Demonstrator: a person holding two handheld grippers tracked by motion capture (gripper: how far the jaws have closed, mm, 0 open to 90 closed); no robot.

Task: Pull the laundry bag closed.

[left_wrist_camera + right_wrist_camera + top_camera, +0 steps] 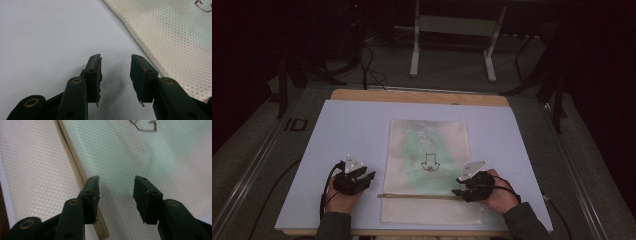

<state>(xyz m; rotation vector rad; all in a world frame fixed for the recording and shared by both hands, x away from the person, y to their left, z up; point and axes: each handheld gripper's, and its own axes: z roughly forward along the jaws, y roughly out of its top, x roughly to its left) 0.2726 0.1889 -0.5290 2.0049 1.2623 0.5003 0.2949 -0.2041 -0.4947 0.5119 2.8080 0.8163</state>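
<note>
Black jaws of the right claw (116,195) stand parted and empty over a white mesh bag (428,150), just beside its tan zipper strip (417,196). Left claw (115,75) — equally agape, holding nothing — hovers over bare surface (347,130) by the bag's edge. To grip well, I'd judge, settle squarely on the zipper end — pinching mesh alone would slip.

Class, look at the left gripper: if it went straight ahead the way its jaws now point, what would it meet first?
Probably the bare pale table sheet, then the edge of the white mesh bag lying just to the right of the left gripper. Its open jaws hold nothing; depth is hard to judge.
</note>
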